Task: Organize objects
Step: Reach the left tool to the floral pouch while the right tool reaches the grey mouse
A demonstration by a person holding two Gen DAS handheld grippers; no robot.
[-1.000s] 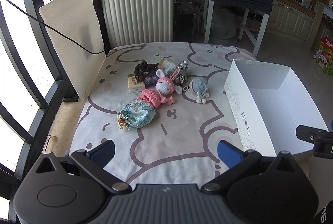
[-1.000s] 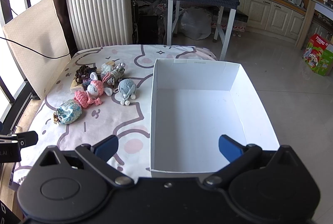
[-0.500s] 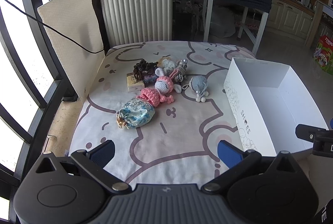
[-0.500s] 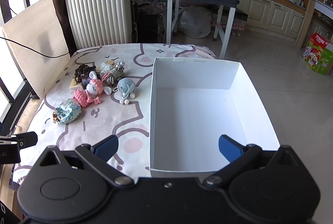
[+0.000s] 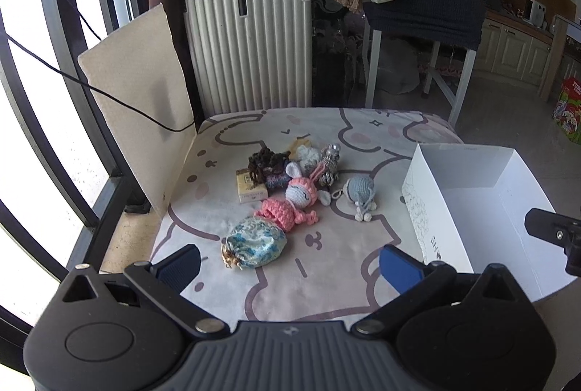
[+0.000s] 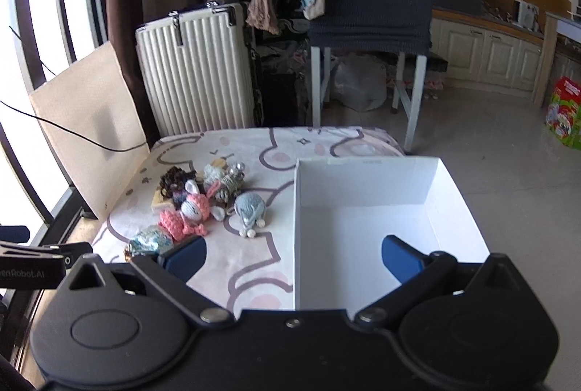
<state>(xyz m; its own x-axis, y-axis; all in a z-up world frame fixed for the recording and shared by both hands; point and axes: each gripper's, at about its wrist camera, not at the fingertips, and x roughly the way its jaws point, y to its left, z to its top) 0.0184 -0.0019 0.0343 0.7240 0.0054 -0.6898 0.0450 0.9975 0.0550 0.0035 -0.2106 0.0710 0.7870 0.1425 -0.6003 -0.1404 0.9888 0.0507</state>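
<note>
The desk point(image 5: 326, 285) and everything on it sit as they did a second ago; only the viewpoints have changed, both cameras now closer and lower over the surface. The white box point(image 6: 366, 180) remains empty at the right. The left gripper point(image 5: 288, 265) has advanced, jaws spread wide, toward the blue pouch point(image 5: 254, 242), nearest of the toys clustered at the left. The right gripper point(image 6: 294, 254), jaws also spread, straddles the box's left wall. Sorting has not begun.

Crocheted yarn pink bunny point(image 5: 296, 202) and grey toy point(image 5: 359, 191); shiny satin pouch point(image 5: 254, 245); matt white cardboard box point(image 6: 366, 187); ribbed hard-plastic suitcase point(image 5: 250, 45).
</note>
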